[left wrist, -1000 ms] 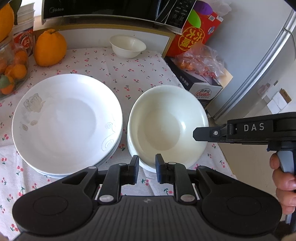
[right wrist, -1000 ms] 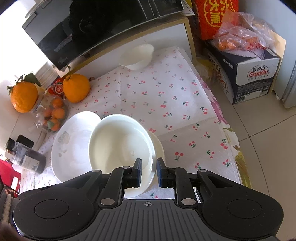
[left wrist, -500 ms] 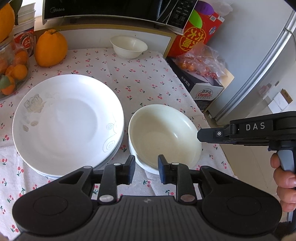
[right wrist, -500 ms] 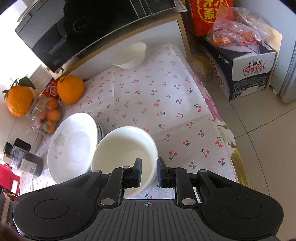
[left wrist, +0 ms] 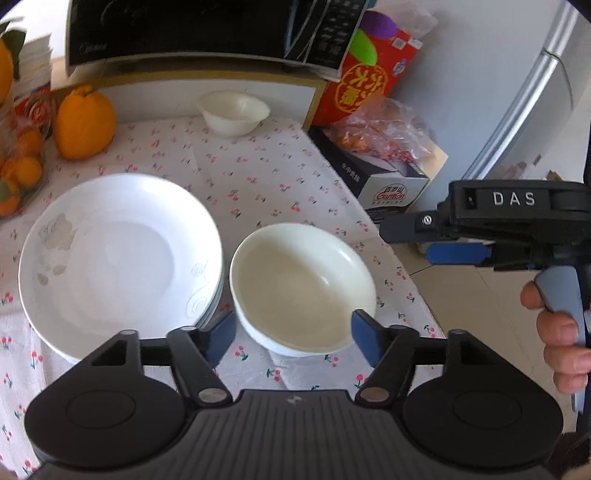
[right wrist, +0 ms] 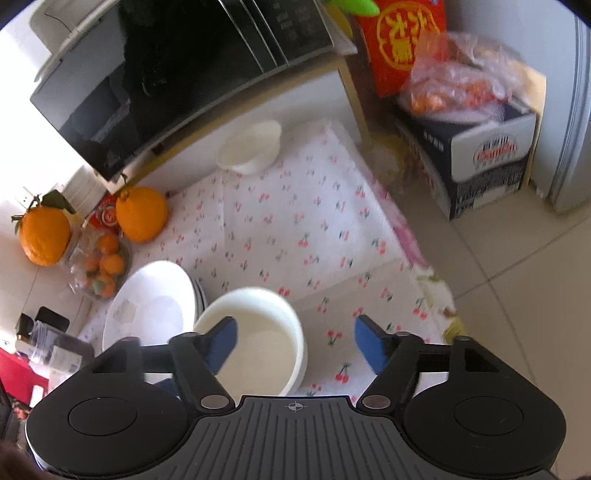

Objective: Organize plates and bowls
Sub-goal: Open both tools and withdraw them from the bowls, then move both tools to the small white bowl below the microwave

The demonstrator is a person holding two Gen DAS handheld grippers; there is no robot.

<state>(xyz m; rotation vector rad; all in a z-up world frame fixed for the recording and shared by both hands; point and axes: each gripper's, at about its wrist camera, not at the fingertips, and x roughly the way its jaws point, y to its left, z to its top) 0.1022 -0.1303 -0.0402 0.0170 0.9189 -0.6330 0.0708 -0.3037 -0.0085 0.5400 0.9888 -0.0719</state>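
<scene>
A stack of cream bowls rests on the cherry-print cloth, right of a stack of white plates. My left gripper is open, its fingers either side of the bowls' near rim, holding nothing. My right gripper is open above the bowls and empty; it also shows at the right in the left wrist view. The plates lie left of the bowls. A small white bowl stands at the back, also in the right wrist view.
A microwave sits on a shelf at the back. Large oranges and a tub of small oranges stand at the left. A cardboard box with a bag of fruit sits on the floor off the table's right edge.
The bowl held by both grippers came down onto the bowl beneath it. Both grippers opened and let go, then drew back a little.
</scene>
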